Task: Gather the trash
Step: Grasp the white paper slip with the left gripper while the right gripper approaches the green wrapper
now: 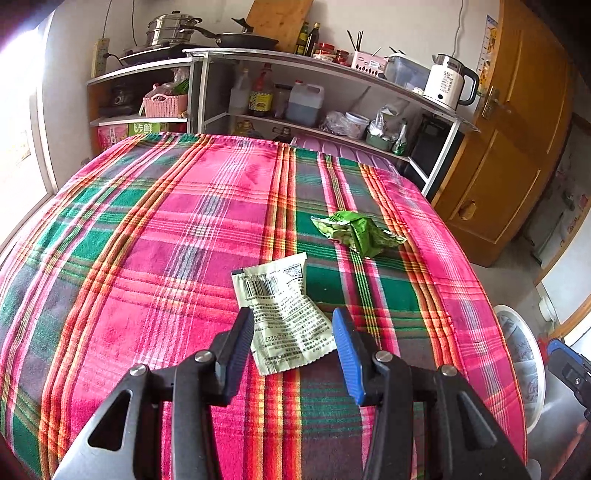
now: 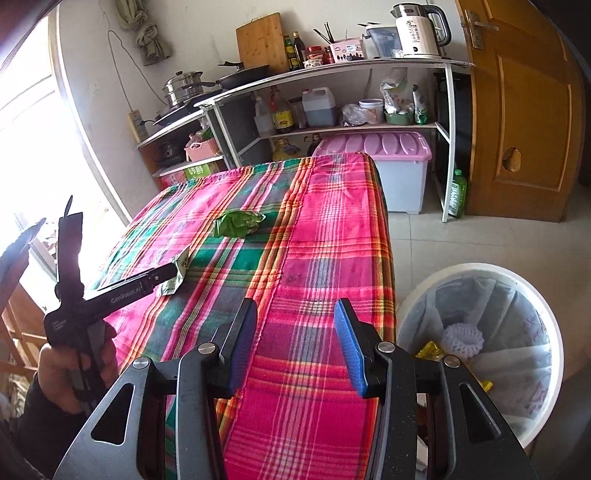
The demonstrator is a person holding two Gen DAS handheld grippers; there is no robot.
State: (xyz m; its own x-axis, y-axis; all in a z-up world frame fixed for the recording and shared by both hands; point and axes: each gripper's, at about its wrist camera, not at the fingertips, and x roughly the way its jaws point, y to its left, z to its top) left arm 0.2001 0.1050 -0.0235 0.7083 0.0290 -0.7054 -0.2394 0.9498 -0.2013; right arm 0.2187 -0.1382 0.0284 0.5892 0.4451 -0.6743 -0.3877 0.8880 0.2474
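Note:
A pale green wrapper with a barcode (image 1: pixel 284 314) lies on the plaid tablecloth (image 1: pixel 147 258). My left gripper (image 1: pixel 293 319) is open, its fingers on either side of the wrapper's near half; I cannot tell if they touch it. A crumpled green snack bag (image 1: pixel 358 230) lies farther right on the cloth. In the right wrist view the left gripper (image 2: pixel 170 271) reaches over the wrapper (image 2: pixel 176 275), and the green bag (image 2: pixel 238 223) lies beyond. My right gripper (image 2: pixel 295 314) is open and empty above the table's near right edge, beside a white lined trash bin (image 2: pixel 476 343).
The bin holds a white mesh ball (image 2: pixel 463 338) and yellow scraps (image 2: pixel 430 350). Kitchen shelves (image 2: pixel 332 125) with bottles, pots and a kettle (image 2: pixel 417 29) stand behind the table. A pink-lidded storage box (image 2: pixel 388 166) and a wooden door (image 2: pixel 524 110) are at the right.

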